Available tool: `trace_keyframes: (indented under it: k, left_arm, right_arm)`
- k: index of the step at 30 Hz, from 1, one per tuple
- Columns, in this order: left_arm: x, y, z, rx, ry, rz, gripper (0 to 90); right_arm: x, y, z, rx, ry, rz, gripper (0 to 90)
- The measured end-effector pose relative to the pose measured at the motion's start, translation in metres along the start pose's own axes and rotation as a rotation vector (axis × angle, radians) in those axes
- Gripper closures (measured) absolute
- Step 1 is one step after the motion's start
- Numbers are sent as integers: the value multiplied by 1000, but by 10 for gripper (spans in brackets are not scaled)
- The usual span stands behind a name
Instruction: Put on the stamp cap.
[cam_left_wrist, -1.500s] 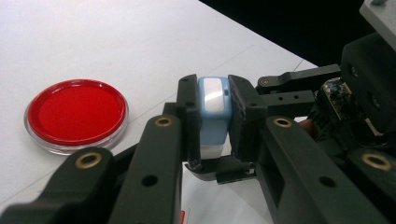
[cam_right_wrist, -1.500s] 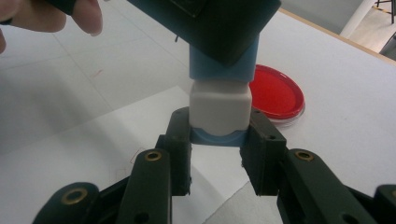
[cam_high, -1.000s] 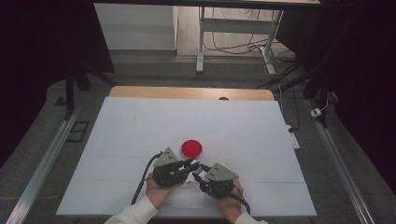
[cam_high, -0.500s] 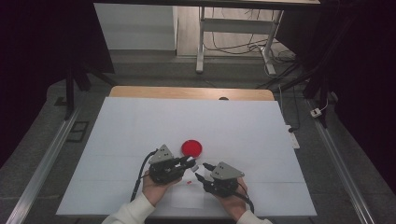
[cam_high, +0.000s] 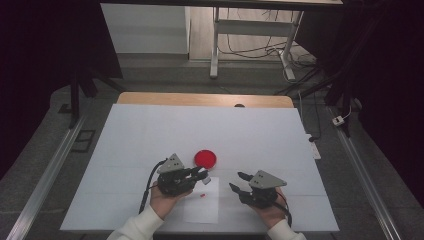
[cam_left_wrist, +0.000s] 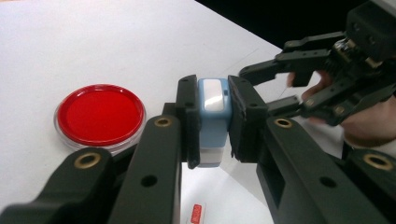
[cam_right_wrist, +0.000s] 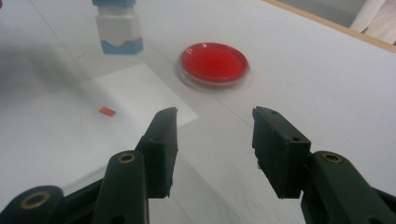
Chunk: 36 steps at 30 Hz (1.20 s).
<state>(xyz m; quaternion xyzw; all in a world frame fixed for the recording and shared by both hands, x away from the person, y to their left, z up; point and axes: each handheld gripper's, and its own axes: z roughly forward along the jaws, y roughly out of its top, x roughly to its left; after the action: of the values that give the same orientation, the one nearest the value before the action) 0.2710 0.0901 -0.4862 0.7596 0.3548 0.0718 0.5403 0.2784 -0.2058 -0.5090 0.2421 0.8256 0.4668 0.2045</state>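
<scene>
Left gripper (cam_left_wrist: 212, 121) is clamped on a small blue-and-white stamp (cam_left_wrist: 213, 116), held just above the paper sheet (cam_high: 202, 207) near the table's (cam_high: 150, 125) front edge, beside the red dish (cam_high: 205, 158). Right gripper (cam_right_wrist: 215, 140) has just been opening, nothing between its jaws.

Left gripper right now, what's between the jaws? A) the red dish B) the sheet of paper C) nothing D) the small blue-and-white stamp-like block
D: in the left gripper view the left gripper is clamped on both sides of the blue-and-white block, while the red dish sits apart on the table.
</scene>
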Motion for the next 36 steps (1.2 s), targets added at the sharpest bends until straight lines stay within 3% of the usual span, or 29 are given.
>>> trace_keyframes:
  k: [10, 22, 25, 29, 36]
  left_arm:
    - [4, 1, 2, 16, 5, 18, 747]
    - [8, 4, -1, 26, 42, 60, 747]
    - [8, 6, -3, 25, 46, 71, 747]
    - [9, 10, -7, 23, 54, 82, 747]
    - [13, 12, -10, 26, 61, 82, 747]
  right_arm:
    - [-29, -17, -36, 9, -42, 44, 473]
    - [-61, -42, -70, 52, -138, 85, 461]
    - [-68, -48, -75, 68, -162, 99, 458]
    - [-74, -53, -78, 64, -161, 121, 455]
    - [-76, -55, -75, 83, -148, 105, 452]
